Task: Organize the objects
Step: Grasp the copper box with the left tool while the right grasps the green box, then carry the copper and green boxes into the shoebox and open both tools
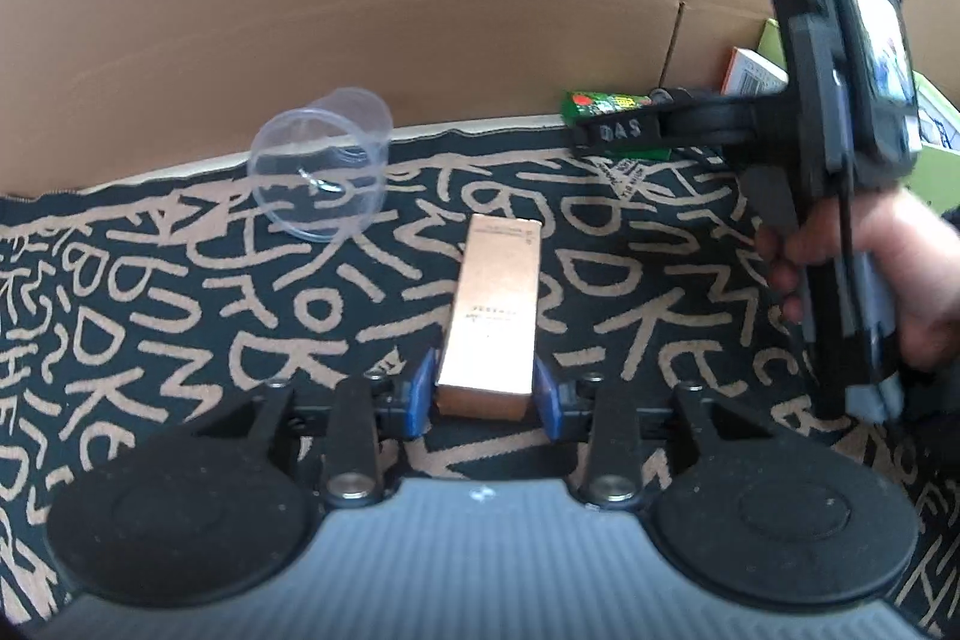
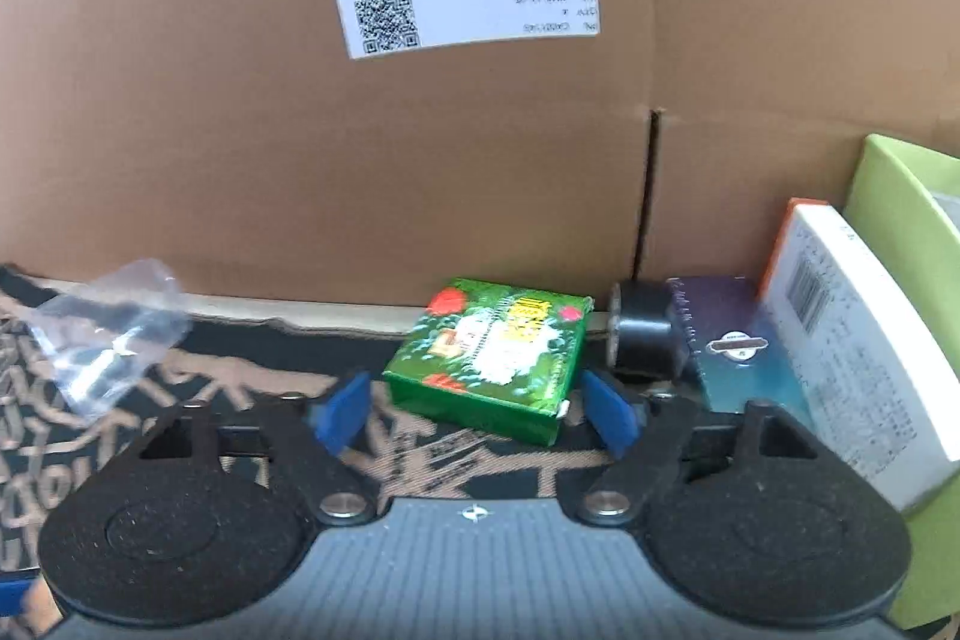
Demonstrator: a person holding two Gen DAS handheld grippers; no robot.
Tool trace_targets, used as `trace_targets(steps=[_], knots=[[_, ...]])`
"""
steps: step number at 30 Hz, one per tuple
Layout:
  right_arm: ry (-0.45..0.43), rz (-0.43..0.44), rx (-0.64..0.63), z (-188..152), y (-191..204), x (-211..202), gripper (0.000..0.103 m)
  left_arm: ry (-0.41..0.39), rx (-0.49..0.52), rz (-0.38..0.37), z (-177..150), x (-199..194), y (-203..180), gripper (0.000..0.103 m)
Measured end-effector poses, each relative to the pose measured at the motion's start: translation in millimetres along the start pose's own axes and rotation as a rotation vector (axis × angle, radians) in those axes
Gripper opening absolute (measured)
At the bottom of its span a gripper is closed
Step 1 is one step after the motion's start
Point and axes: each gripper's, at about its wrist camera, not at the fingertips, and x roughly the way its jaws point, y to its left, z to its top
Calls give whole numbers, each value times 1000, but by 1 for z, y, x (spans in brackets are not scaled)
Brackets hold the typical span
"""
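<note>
While the copper box (image 1: 489,322) lay on the patterned cloth (image 1: 180,292), pinched at its near end by the left gripper (image 1: 485,394) as if for lifting, the right gripper (image 2: 474,415), beyond and to its right, spread its jaws around the green box (image 2: 489,355), apparently lining up a grasp.

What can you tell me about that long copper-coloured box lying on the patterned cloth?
The copper-coloured box is a slim carton, apparently cardboard with a faintly shiny finish and small print too blurred to read. It looks closed and undented. It lies flat on its long side on the patterned cloth, running away from the camera. Its near end sits between the blue pads of the left gripper, whose jaws press against both sides. Nothing else touches it.
</note>
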Motion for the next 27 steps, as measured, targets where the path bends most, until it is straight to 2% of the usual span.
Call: trace_targets(steps=[2, 4, 6, 8, 11, 12, 13, 14, 15, 16, 17, 19, 22, 25, 26, 27], knots=[[-1, 42, -41, -8, -4, -14, 69, -2, 1, -7, 1, 0, 0, 42], [7, 109, -94, -21, -13, -35, 69, -4, -6, -5, 3, 0, 1, 52], [10, 180, -167, -40, -24, -59, 69, -7, -12, -8, 6, 7, -1, 55], [10, 213, -228, -59, -36, -86, 69, -8, -13, -11, 8, 10, -2, 59], [33, 241, -217, -82, -54, -115, 69, -10, -11, 0, 11, 18, -8, 63], [40, 242, -210, -88, -61, -125, 69, -11, -9, 7, 12, 21, -10, 63], [45, 238, -204, -93, -65, -133, 69, -14, -2, 11, 12, 22, -13, 58], [48, 229, -195, -95, -67, -133, 69, -16, 15, 10, 13, 22, -18, 43], [52, 213, -182, -99, -72, -139, 70, -18, 39, 20, 13, 21, -23, 35], [54, 196, -168, -101, -72, -140, 72, -13, 58, 12, 14, 20, -28, 32], [54, 177, -153, -104, -75, -145, 79, 2, 62, -16, 14, 18, -33, 32], [36, 151, -117, -107, -77, -152, 85, 19, 90, -57, 11, 13, -49, 32], [26, 130, -86, -105, -71, -147, 86, 14, 162, -51, 6, 9, -76, 35], [28, 78, -120, -105, -62, -135, 86, 13, 154, -35, 7, 11, -87, 43], [12, 63, -146, -107, -60, -134, 83, 14, 148, -29, 7, 13, -90, 45], [1, 73, -161, -108, -60, -136, 71, 15, 146, -23, 7, 13, -90, 45]])
